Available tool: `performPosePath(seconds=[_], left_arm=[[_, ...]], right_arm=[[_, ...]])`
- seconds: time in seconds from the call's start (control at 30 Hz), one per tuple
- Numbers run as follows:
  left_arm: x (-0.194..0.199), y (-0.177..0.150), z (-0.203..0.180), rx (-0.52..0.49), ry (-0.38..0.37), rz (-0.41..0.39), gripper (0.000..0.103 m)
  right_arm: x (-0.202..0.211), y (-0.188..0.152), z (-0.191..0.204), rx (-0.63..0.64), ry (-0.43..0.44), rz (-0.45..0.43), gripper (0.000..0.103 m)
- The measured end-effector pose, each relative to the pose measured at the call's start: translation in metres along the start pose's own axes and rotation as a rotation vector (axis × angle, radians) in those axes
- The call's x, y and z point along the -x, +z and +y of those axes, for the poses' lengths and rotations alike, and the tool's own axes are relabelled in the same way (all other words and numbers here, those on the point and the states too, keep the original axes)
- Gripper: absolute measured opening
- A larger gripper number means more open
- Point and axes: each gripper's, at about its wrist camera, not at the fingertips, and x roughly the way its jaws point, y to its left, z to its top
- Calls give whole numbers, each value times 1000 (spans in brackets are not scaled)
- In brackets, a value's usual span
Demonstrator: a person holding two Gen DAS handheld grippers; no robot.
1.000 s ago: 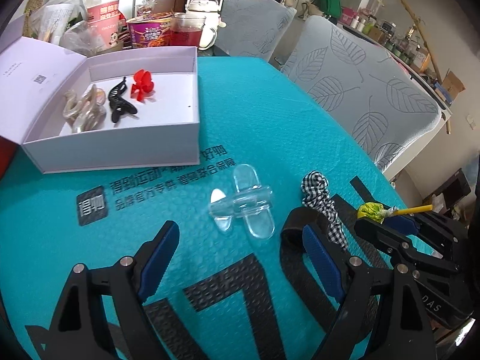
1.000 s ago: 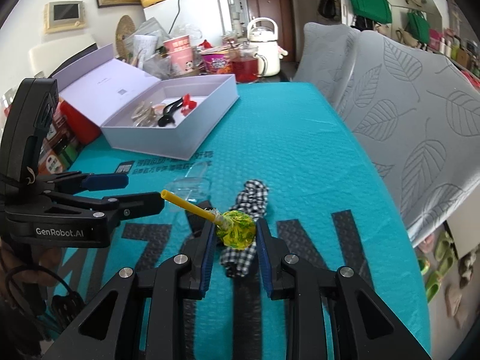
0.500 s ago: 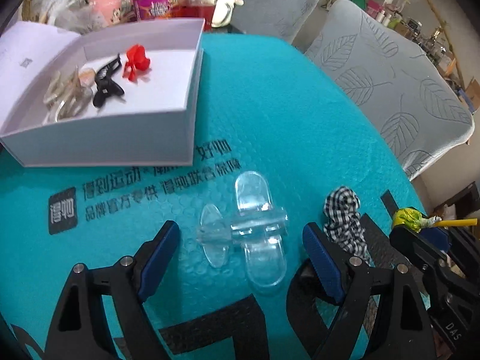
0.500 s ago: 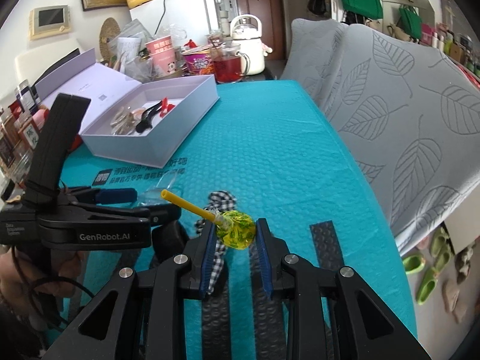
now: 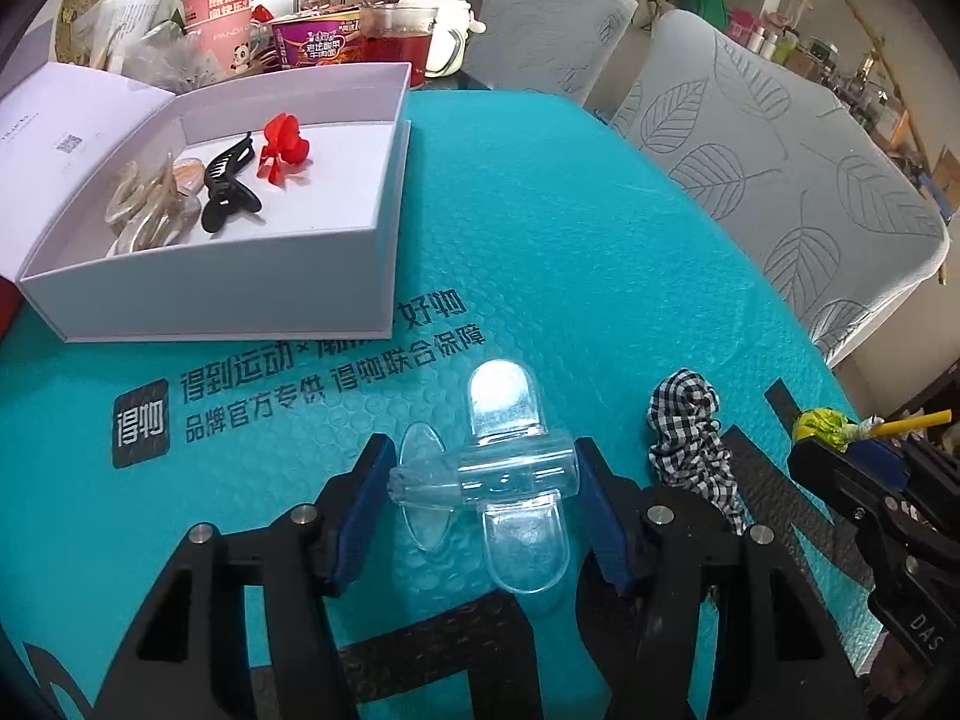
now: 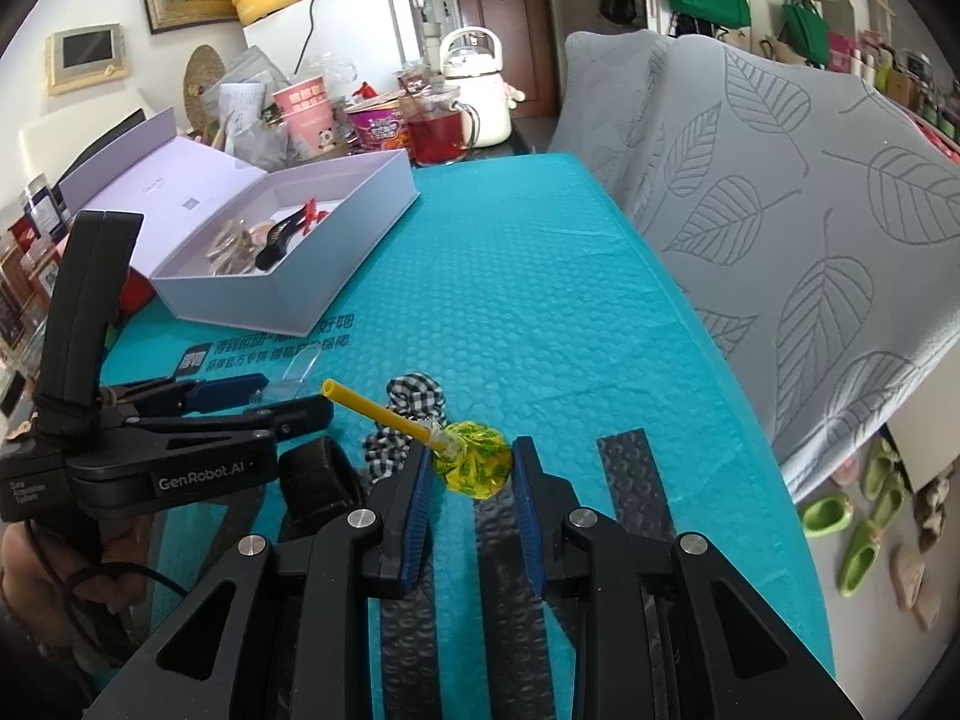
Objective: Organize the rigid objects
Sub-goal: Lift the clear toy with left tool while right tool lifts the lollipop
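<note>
Here we look down along two hand-held grippers over a table spread with a teal bubble-wrap mat (image 5: 540, 228). Our left gripper (image 5: 483, 495) has just been closing, and a clear plastic hair clip (image 5: 492, 480) now sits between its blue pads (image 5: 369, 498), which meet the ends of the clip's barrel-shaped hinge; the clip seems to rest on the mat, near the front edge of the view. Our right gripper (image 6: 471, 474) is clamped on a lollipop (image 6: 474, 459) in a yellow-green wrapper, its yellow stick pointing up and to the left, held just above the mat. Between the two grippers lies a black-and-white checked hair tie (image 5: 690, 438), soft cloth and so, we judge, not among the stiff things to be sorted. At the far left stands an open white box (image 5: 240, 294), well apart from both grippers, already holding a black clip (image 5: 225, 192), a red clip (image 5: 282, 147) and some pale clips (image 5: 144, 210). Behind it cups and a white kettle (image 5: 441, 6) crowd the table end. We judge the clear clip to be light, hard and slick, with thin wings that could crack or spring open if squeezed; the thick hinge is the safer place to hold. The lollipop's head is hard but brittle, and its wrapper may slip.
</note>
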Motion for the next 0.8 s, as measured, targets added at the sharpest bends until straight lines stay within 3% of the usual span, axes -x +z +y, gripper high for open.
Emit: performPosePath(seconds=[0.8], left_arm=[[89, -40, 31, 6, 64, -130, 59]], right_arm=[[28, -25, 66, 66, 113, -42, 26]])
